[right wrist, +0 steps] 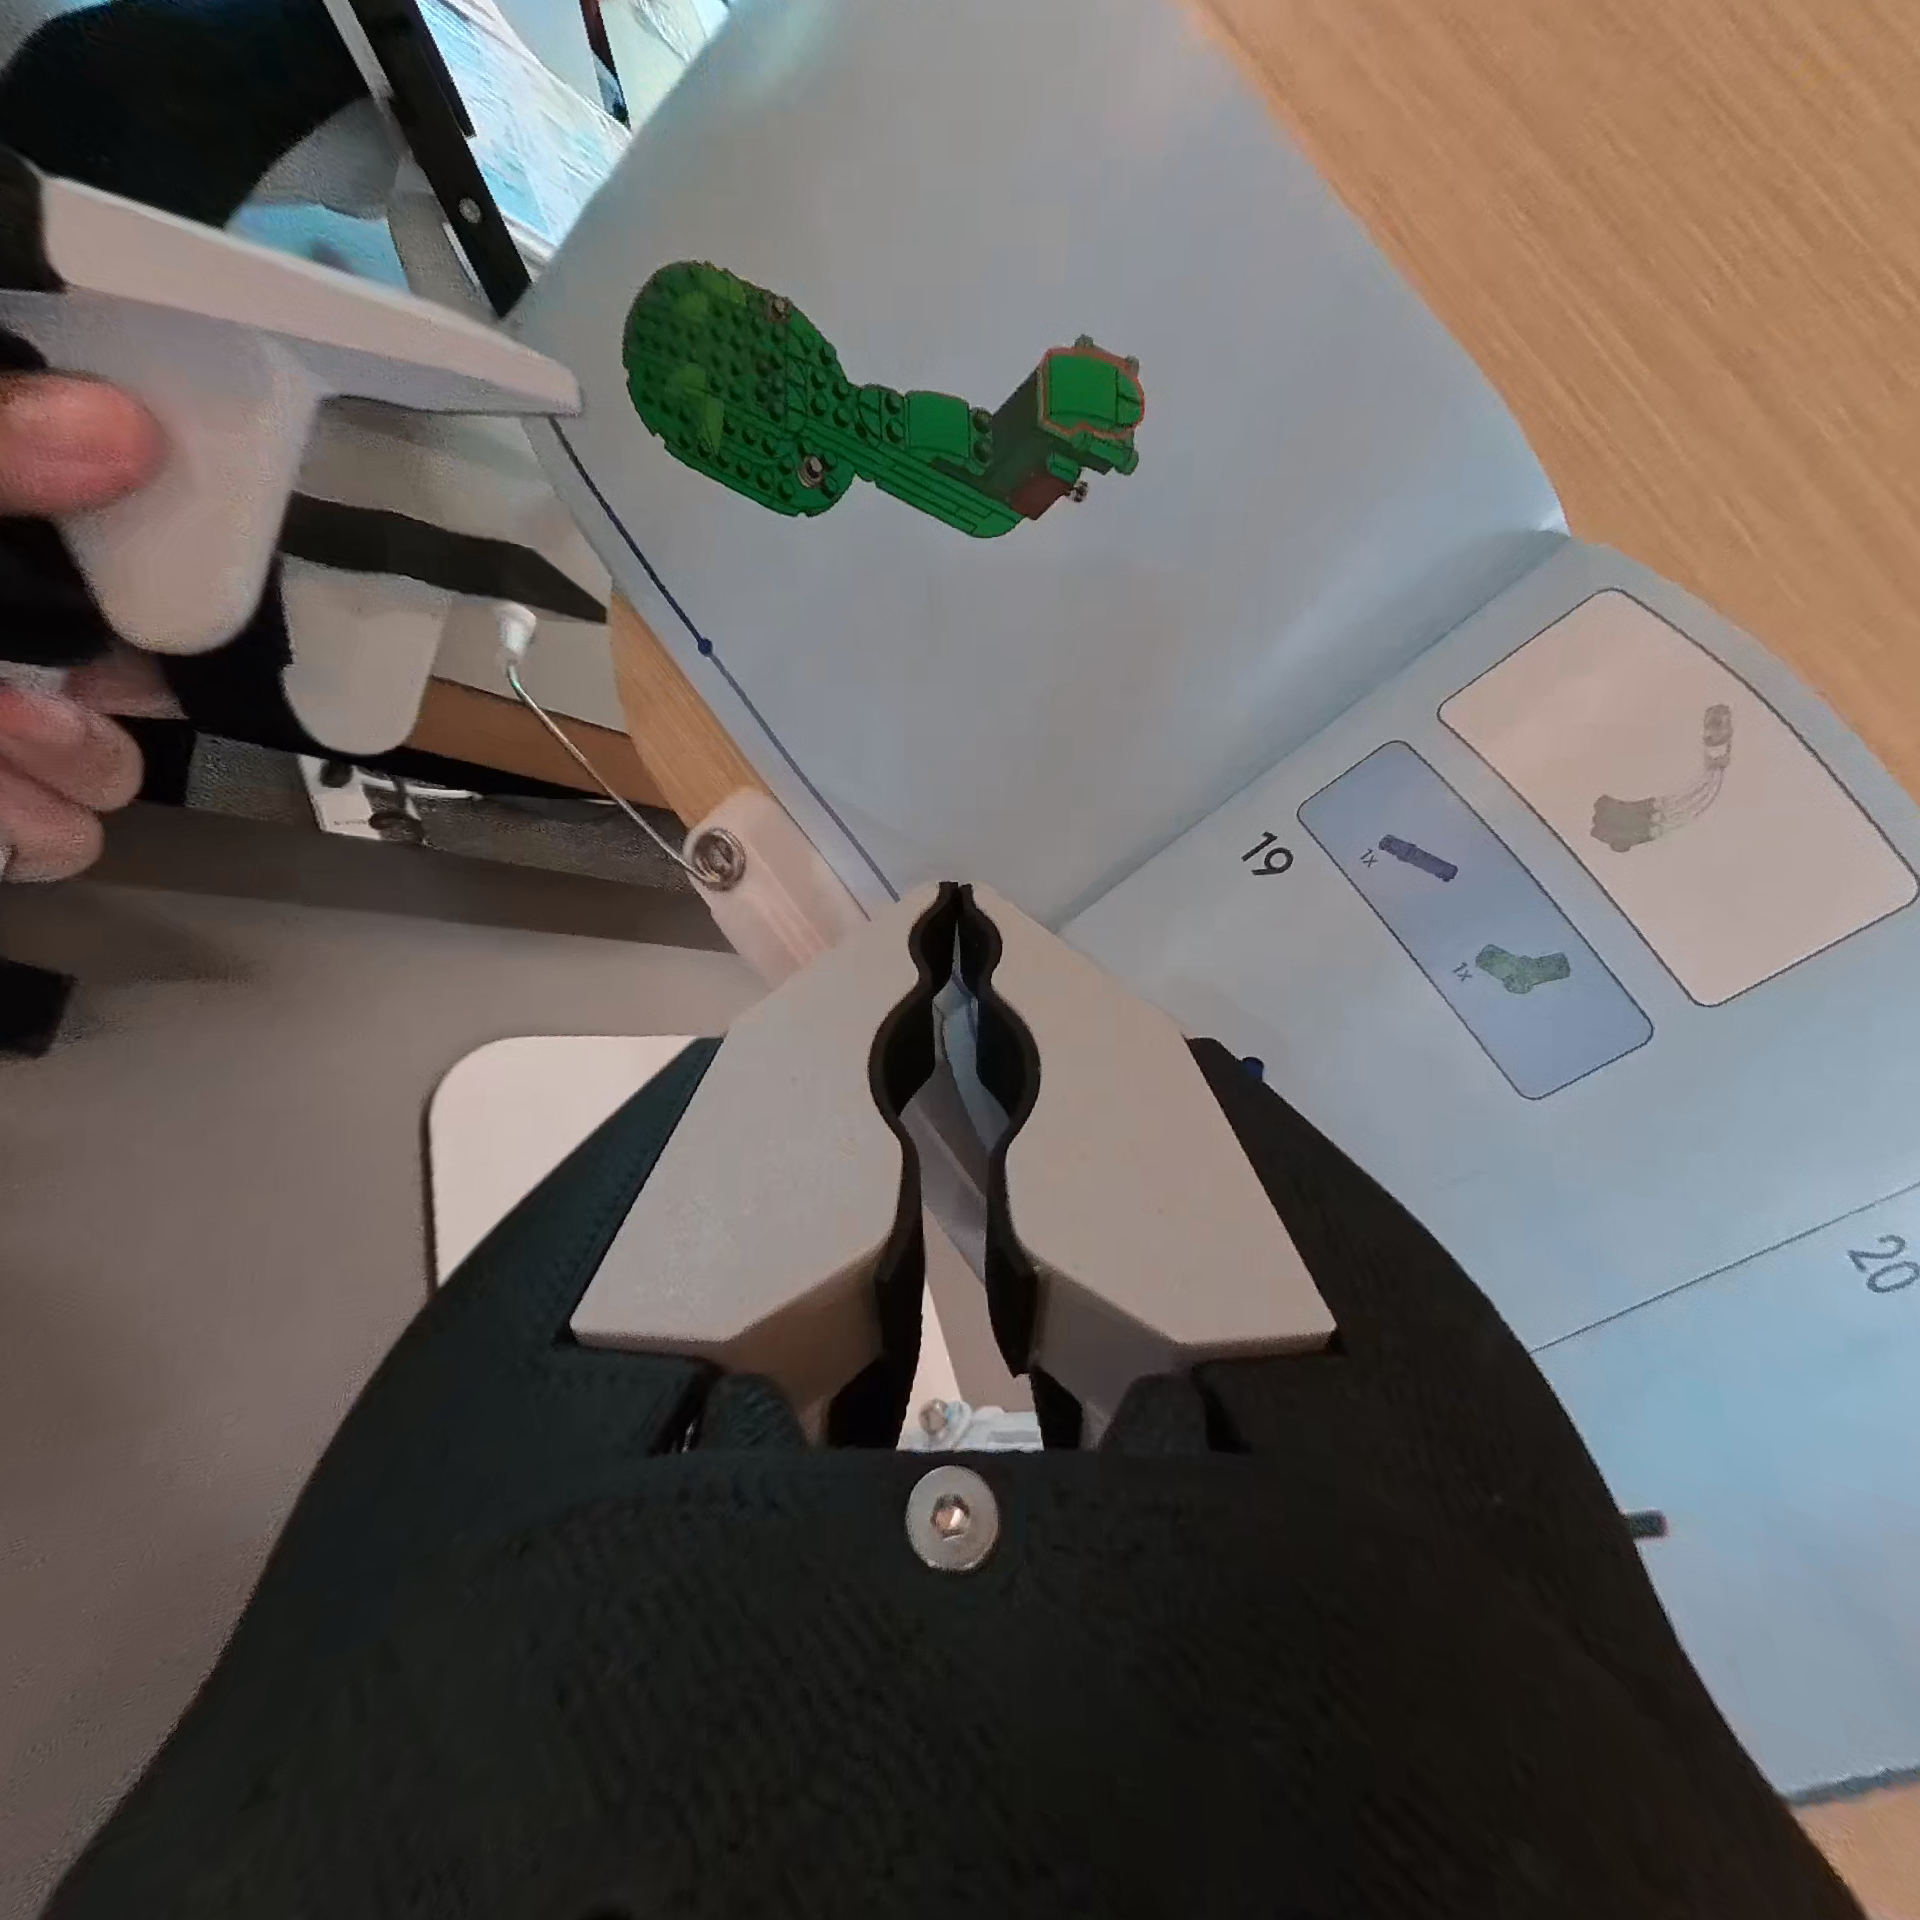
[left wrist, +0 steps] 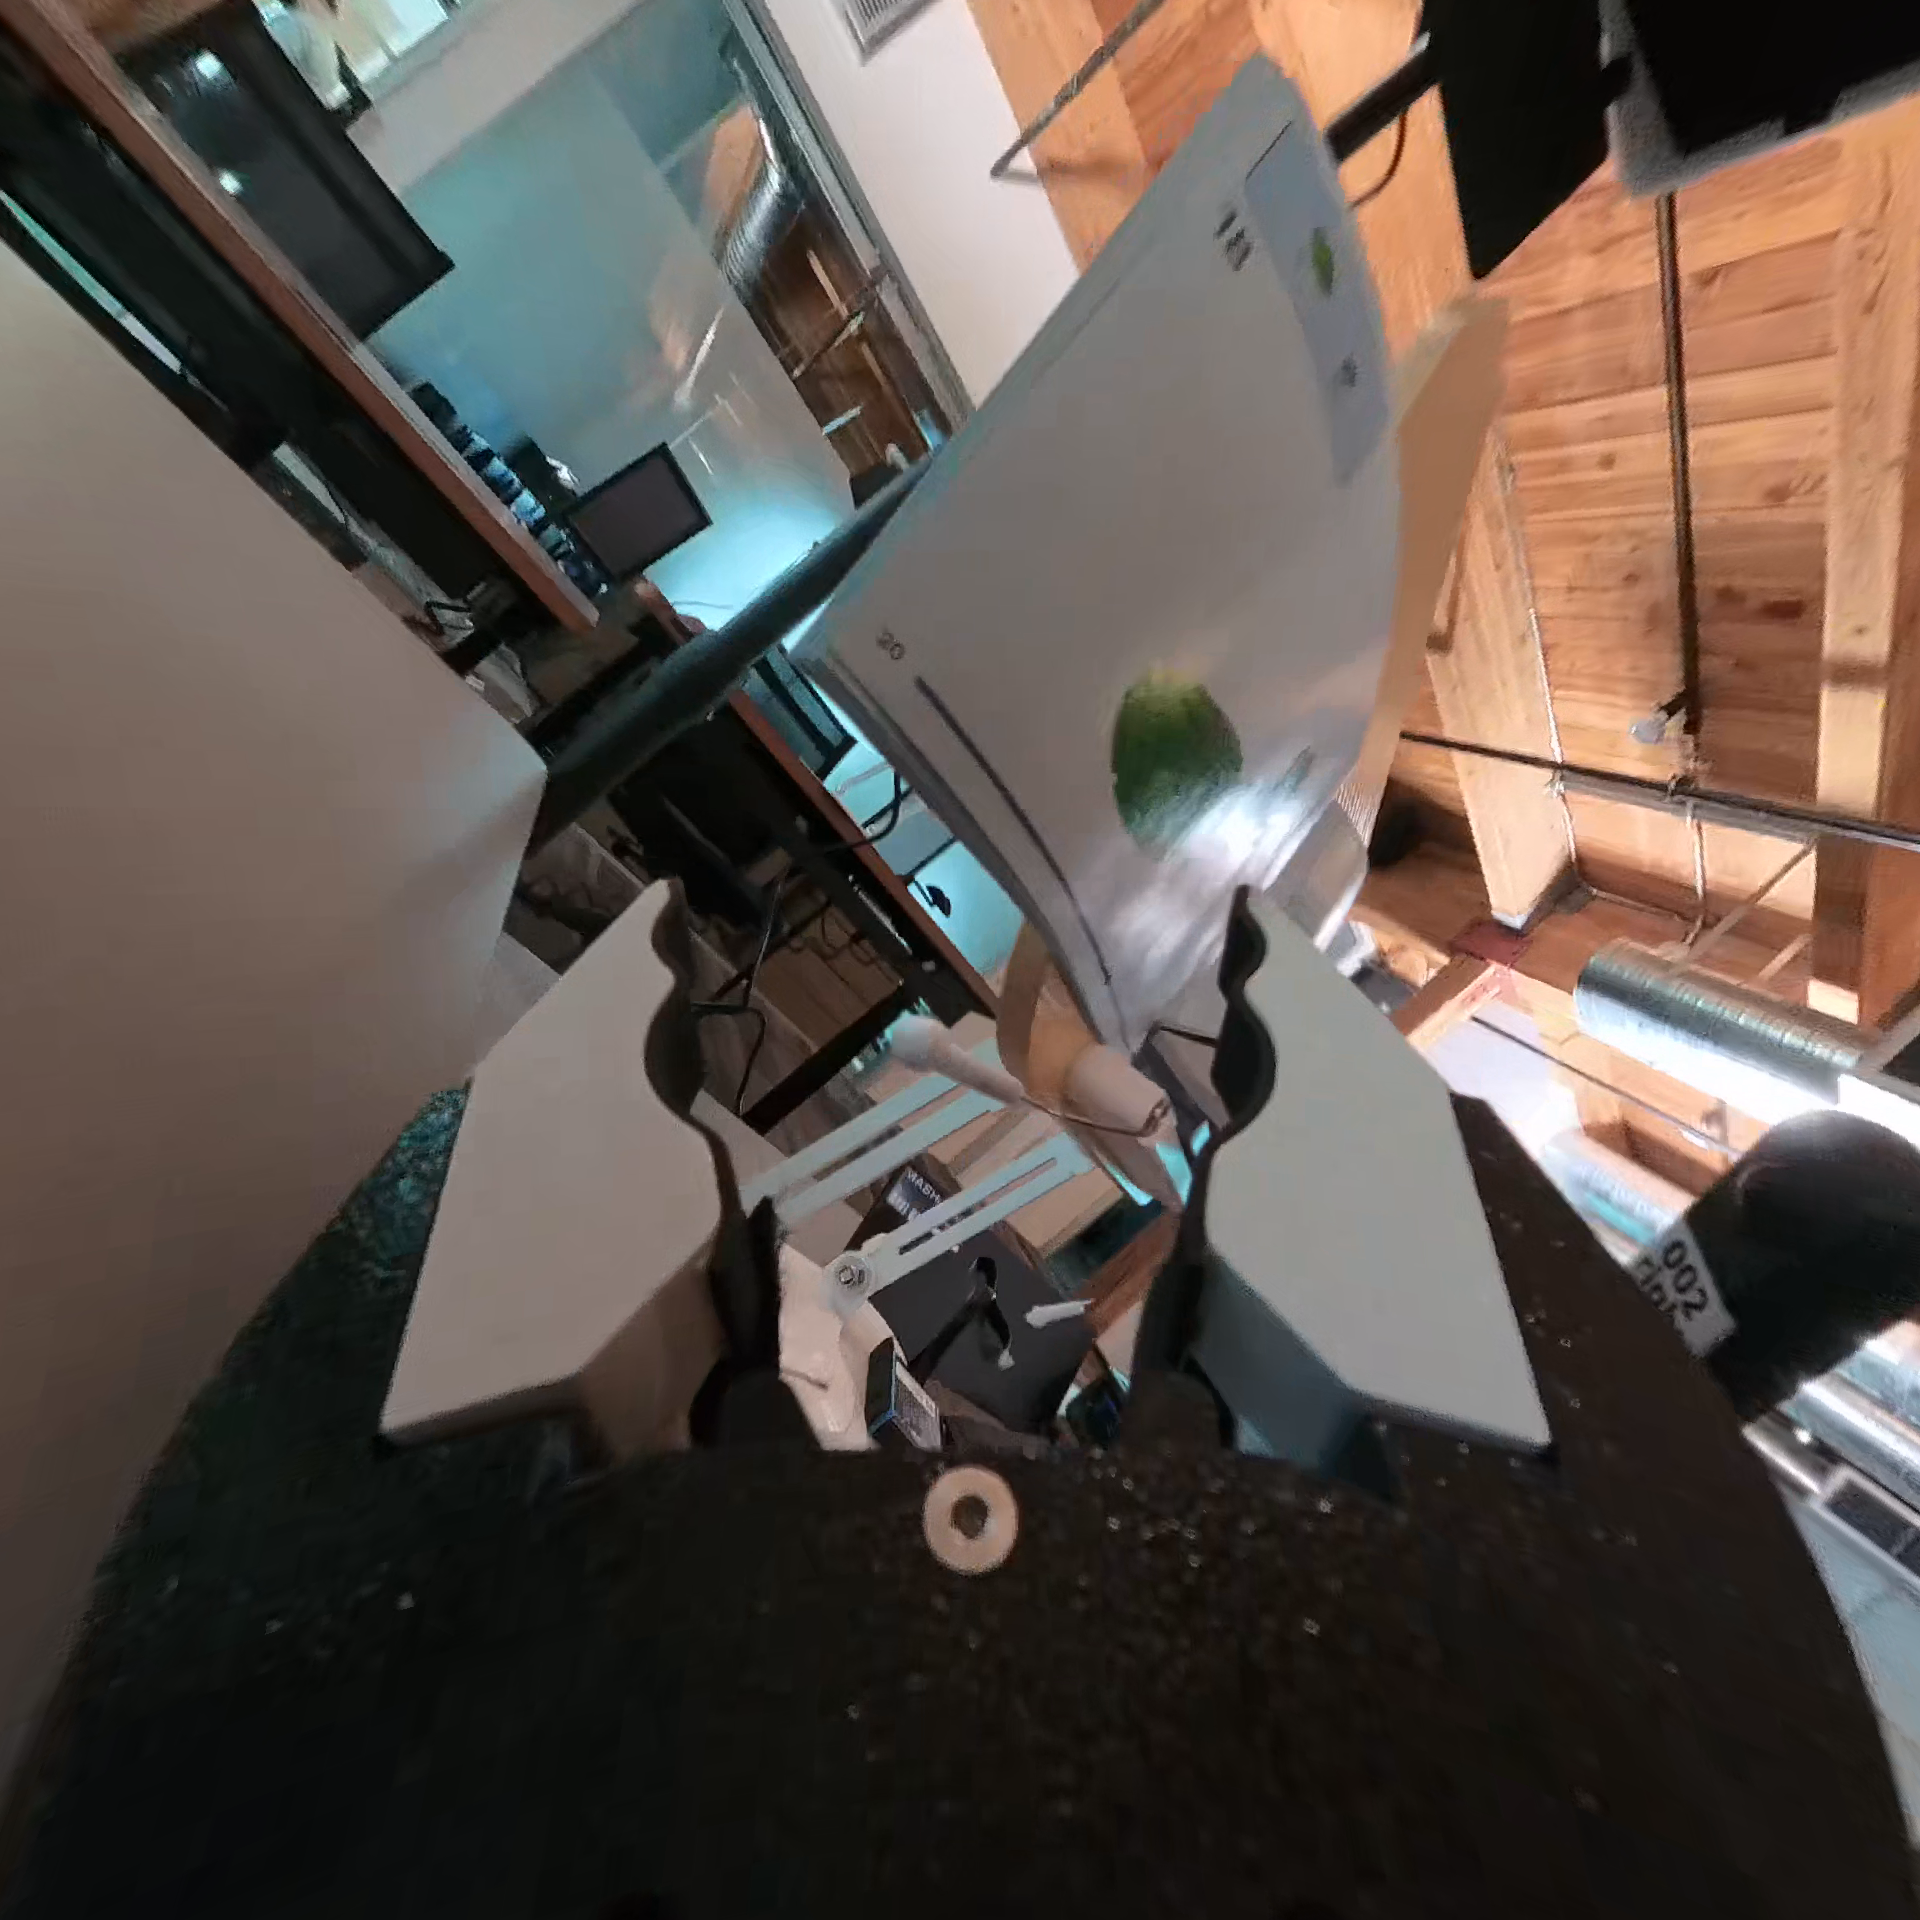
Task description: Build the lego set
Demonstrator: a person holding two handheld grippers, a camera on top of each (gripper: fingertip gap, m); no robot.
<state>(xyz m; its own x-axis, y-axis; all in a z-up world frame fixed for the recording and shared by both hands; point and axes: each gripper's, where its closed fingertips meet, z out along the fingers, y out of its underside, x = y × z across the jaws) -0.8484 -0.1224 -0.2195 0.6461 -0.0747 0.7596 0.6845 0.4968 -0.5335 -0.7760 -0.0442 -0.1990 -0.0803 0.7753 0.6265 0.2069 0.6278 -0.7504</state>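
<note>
An open instruction booklet point(right wrist: 1039, 675) with light blue pages and drawings of a green model rests on a wooden stand point(right wrist: 665, 748) with a wire page clip point(right wrist: 717, 854). My right gripper point(right wrist: 951, 896) is shut on the lower edge of a lifted page. My left gripper point(left wrist: 954, 902) is open and tilted upward, with the lifted, blurred page point(left wrist: 1091, 520) standing just past its right finger. In the right wrist view one of the left gripper's white fingers point(right wrist: 312, 353) is at the upper left, held by a person's hand point(right wrist: 62, 447). No loose bricks are in view.
The booklet lies on a light wooden table point(right wrist: 1610, 260). A white board point(right wrist: 499, 1132) sits below the stand on a grey surface. In the left wrist view, desks with monitors point(left wrist: 634, 509), wooden ceiling beams point(left wrist: 1714, 520) and a black padded object with a white label point(left wrist: 1808, 1247). About 12 cm separates my left fingertips from my right.
</note>
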